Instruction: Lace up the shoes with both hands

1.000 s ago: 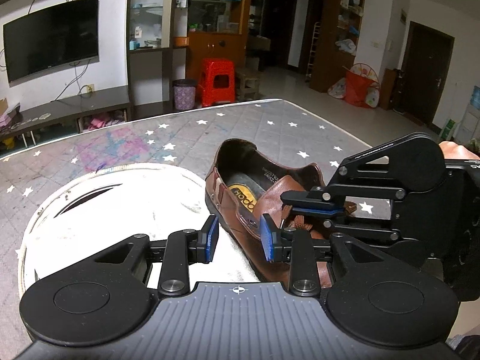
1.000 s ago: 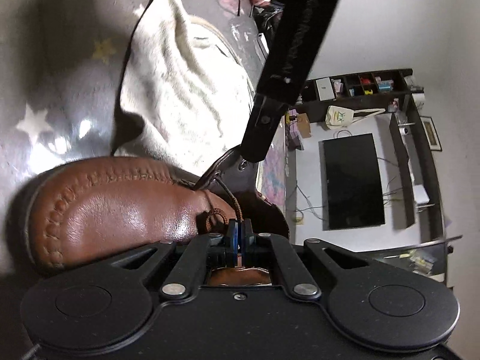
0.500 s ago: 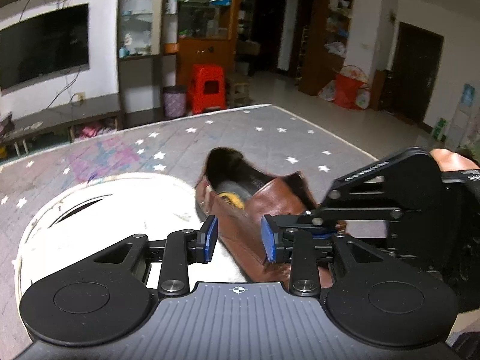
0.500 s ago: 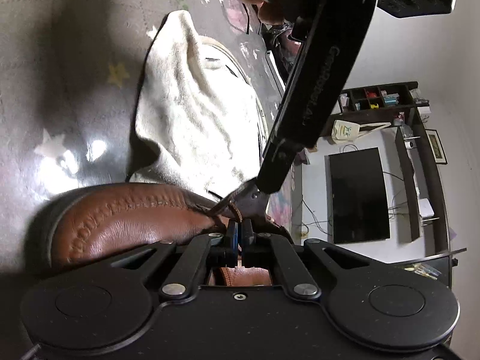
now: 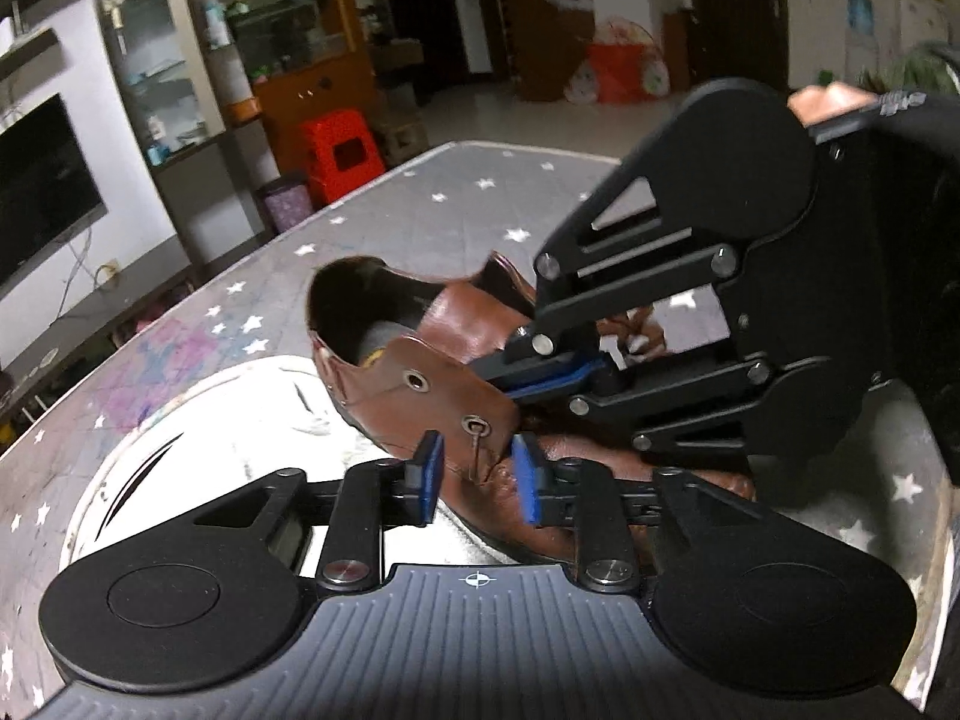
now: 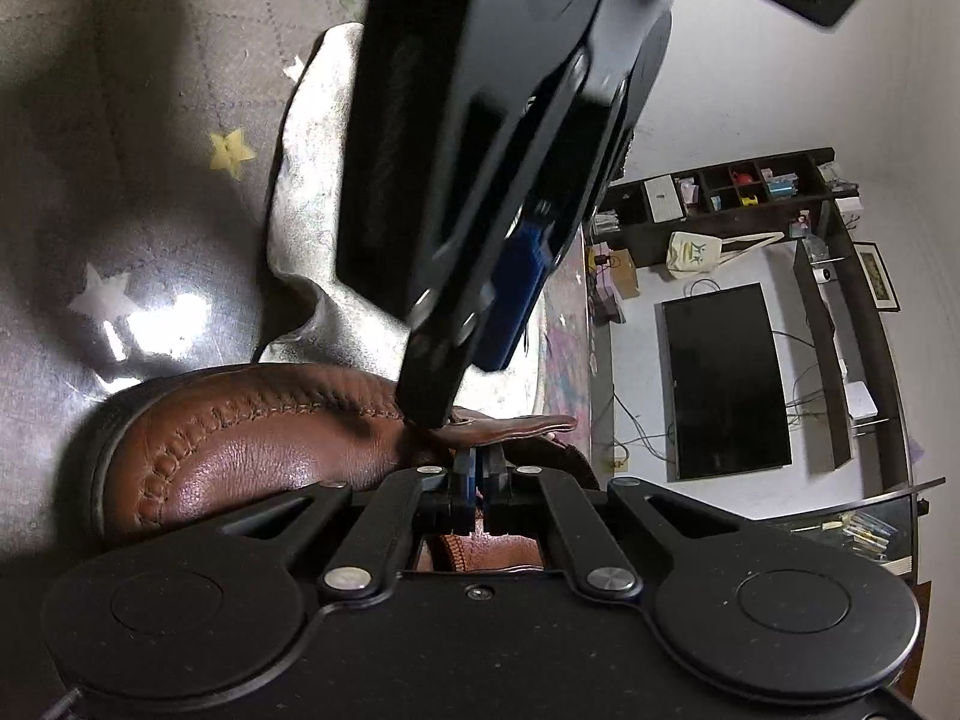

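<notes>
A brown leather shoe [image 5: 456, 324] lies on the star-patterned table [image 5: 420, 204], its toe [image 6: 240, 444] towards the right wrist camera. My left gripper [image 5: 478, 474] straddles the lower corner of the eyelet flap [image 5: 438, 396], where a thin brown lace [image 5: 475, 450] hangs from the lower eyelet. Its jaws are closing, with a gap still left around the lace. My right gripper [image 6: 477, 468] is shut on the lace at the shoe's throat, and in the left wrist view the right gripper [image 5: 528, 381] reaches in from the right. The left gripper [image 6: 465, 372] comes down from above onto the flap.
A white towel [image 5: 198, 420] lies under and left of the shoe, and the same towel [image 6: 336, 180] shows beyond the toe. The table's far edge [image 5: 516, 147] drops to the floor, with a red stool [image 5: 342, 150] and cabinets behind. A TV [image 6: 726, 378] hangs on the wall.
My left gripper rolled and dropped closer to the shoe, and its jaws narrowed around the eyelet flap. The right gripper stayed shut in the same place.
</notes>
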A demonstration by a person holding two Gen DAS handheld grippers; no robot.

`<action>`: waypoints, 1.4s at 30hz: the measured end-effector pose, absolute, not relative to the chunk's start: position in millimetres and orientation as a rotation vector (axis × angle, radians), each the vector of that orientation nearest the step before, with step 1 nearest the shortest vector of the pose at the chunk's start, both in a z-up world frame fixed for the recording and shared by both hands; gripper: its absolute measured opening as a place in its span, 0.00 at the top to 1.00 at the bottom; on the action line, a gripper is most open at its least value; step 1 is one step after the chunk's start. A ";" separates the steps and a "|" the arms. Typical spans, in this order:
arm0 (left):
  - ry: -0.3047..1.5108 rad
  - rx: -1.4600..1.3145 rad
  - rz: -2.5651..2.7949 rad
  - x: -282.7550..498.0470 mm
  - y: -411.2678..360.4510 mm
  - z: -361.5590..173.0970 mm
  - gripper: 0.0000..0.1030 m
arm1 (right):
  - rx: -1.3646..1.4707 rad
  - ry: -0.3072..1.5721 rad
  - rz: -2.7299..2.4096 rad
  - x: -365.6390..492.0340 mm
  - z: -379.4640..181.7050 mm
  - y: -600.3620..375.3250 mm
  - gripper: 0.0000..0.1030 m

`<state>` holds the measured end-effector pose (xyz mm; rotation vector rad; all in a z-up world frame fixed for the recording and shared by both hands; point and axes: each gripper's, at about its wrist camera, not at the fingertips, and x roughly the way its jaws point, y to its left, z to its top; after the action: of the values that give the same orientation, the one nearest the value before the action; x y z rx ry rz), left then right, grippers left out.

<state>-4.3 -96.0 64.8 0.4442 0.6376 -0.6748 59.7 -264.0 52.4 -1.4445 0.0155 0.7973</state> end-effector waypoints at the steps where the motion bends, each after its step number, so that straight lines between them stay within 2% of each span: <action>1: 0.640 0.446 -0.682 -3.5 -96.0 63.8 0.84 | -1.444 0.015 0.799 60.2 52.6 -264.5 0.98; 7: 0.649 0.436 -0.737 3.0 -91.4 60.9 0.88 | -1.435 0.017 0.807 62.1 54.4 -266.8 0.98; 13: 0.642 0.394 -0.726 3.6 -86.3 60.1 0.98 | -1.391 0.029 0.792 61.3 63.9 -270.0 0.96; 23: 0.572 0.380 -0.558 -19.3 -78.3 80.0 0.98 | -1.328 0.010 0.762 30.7 81.7 -281.4 0.93; 42: 0.348 0.323 -0.249 -88.9 -20.1 155.8 0.98 | -1.275 0.140 0.738 0.5 47.2 -291.0 0.93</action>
<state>-88.9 -20.1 155.8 0.3233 0.3479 -0.2492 0.5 -291.0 47.2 -1.2747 0.1402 0.7378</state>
